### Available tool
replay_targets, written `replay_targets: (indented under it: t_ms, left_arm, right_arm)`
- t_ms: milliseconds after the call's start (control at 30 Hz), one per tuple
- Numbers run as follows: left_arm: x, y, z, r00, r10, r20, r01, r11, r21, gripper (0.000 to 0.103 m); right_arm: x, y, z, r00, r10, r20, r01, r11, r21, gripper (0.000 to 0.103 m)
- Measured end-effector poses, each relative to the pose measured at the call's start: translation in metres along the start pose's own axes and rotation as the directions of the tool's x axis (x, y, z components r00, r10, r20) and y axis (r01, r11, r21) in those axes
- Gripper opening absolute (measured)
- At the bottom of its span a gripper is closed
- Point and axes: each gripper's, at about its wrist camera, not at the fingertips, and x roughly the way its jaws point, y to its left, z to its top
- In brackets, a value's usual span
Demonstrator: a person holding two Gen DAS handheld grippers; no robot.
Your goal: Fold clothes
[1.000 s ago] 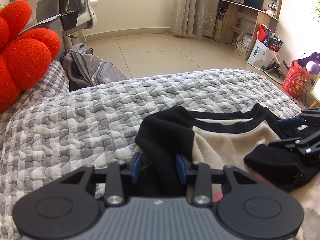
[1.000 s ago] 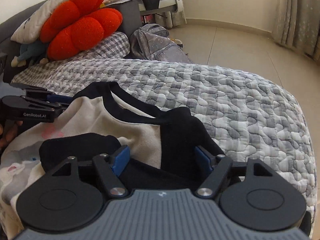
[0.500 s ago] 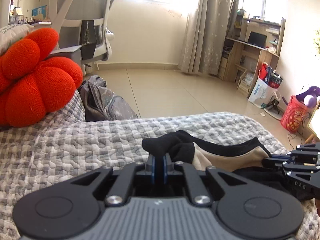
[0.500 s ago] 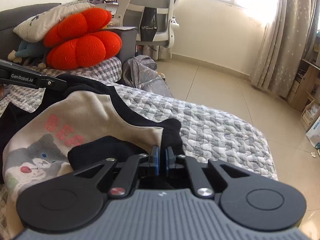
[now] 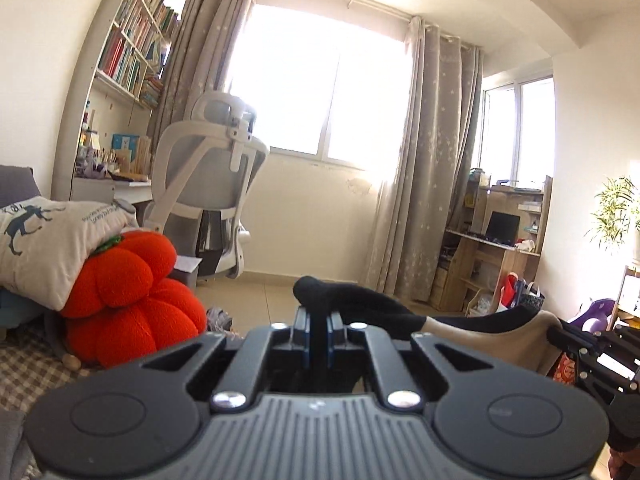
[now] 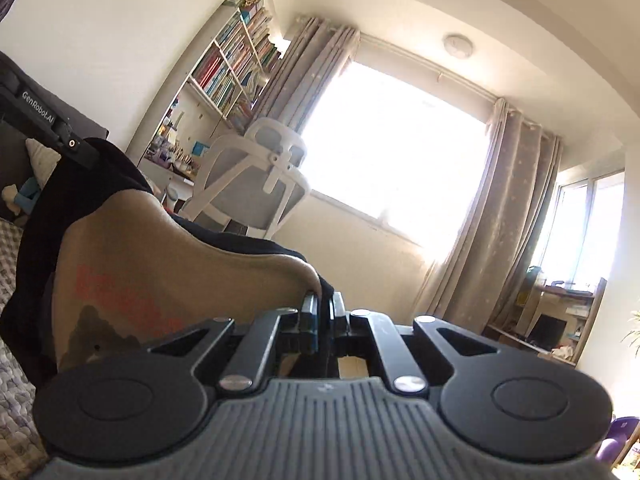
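Here, left claw (image 5: pixel 319 334) and right claw (image 6: pixel 323 322) clamped on lifted shirt (image 6: pixel 168 276) (beige, black-trimmed), office chair (image 5: pixel 212 196) behind.

Both raised, tilted upward: left gripper (image 5: pixel 319 330) clamped tight on black fabric, fingers nearly touching; right gripper (image 6: pixel 322 320) likewise pinched closed on cloth, held level off its partner's right side.

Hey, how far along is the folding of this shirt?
Early. Done: the left gripper and right gripper are each shut on the shirt's black shoulder fabric. In hand: the shirt hangs lifted between them, above the bed. Left: every fold; none is visible yet.
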Motion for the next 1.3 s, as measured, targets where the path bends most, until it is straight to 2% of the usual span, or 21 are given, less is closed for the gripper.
replay_targets:
  t_ms: [133, 300, 533, 767, 867, 933, 1000, 1067, 1100, 1167, 1233, 1267, 1300]
  left_arm:
    - [-0.037, -0.009, 0.025, 0.998, -0.011, 0.064, 0.010, 1.000, 0.019, 0.007]
    - [-0.066, -0.016, 0.045, 0.993, -0.026, 0.116, 0.025, 1.000, 0.007, 0.007]
    - [-0.103, -0.035, 0.072, 0.975, -0.062, 0.215, 0.058, 0.998, 0.029, 0.007]
    - [-0.122, -0.041, 0.080, 0.961, -0.076, 0.266, 0.068, 0.997, 0.040, 0.007]
    - [-0.112, -0.036, 0.068, 0.963, -0.065, 0.263, 0.055, 0.998, 0.043, 0.008]
    - [-0.088, -0.030, 0.054, 0.975, -0.042, 0.220, 0.034, 0.999, 0.043, 0.008]
    - [-0.050, -0.021, 0.035, 0.989, -0.009, 0.147, 0.003, 0.999, 0.041, 0.008]
    - [-0.001, 0.000, 0.004, 0.999, 0.026, 0.031, -0.026, 1.000, -0.007, 0.008]
    - [0.025, 0.012, -0.013, 0.999, 0.042, -0.032, -0.043, 0.998, -0.035, 0.008]
    - [0.078, 0.036, -0.047, 0.985, 0.067, -0.160, -0.082, 0.993, -0.089, 0.008]
    - [0.130, 0.061, -0.080, 0.954, 0.083, -0.287, -0.127, 0.983, -0.136, 0.011]
    - [0.157, 0.073, -0.097, 0.933, 0.088, -0.348, -0.151, 0.976, -0.157, 0.012]
    - [0.183, 0.085, -0.114, 0.908, 0.091, -0.409, -0.177, 0.968, -0.177, 0.012]
  right_arm:
    - [-0.027, -0.017, 0.032, 0.997, -0.020, 0.079, 0.019, 1.000, 0.018, 0.006]
    - [-0.042, -0.037, 0.056, 0.992, -0.027, 0.121, 0.021, 0.999, 0.050, 0.006]
    - [-0.054, -0.060, 0.079, 0.979, -0.075, 0.190, 0.062, 0.995, 0.073, 0.006]
    - [-0.053, -0.075, 0.093, 0.966, -0.107, 0.236, 0.098, 0.994, 0.050, 0.006]
    - [-0.033, -0.070, 0.084, 0.973, -0.105, 0.208, 0.100, 0.994, 0.032, 0.006]
    - [-0.014, -0.066, 0.072, 0.983, -0.084, 0.165, 0.079, 0.996, 0.034, 0.006]
    - [0.023, -0.052, 0.049, 0.995, -0.049, 0.089, 0.047, 0.999, 0.025, 0.006]
    - [0.067, -0.034, 0.022, 1.000, -0.013, -0.001, 0.013, 1.000, 0.010, 0.006]
    - [0.089, -0.025, 0.008, 0.999, 0.004, -0.046, -0.004, 1.000, 0.004, 0.006]
    - [0.144, -0.003, -0.026, 0.983, 0.053, -0.174, -0.049, 0.998, 0.027, 0.006]
    - [0.200, 0.023, -0.069, 0.937, 0.083, -0.340, -0.074, 0.996, 0.039, 0.006]
    - [0.225, 0.035, -0.089, 0.906, 0.094, -0.413, -0.084, 0.996, 0.042, 0.006]
    - [0.232, 0.047, -0.107, 0.883, 0.089, -0.461, -0.085, 0.996, 0.029, 0.006]
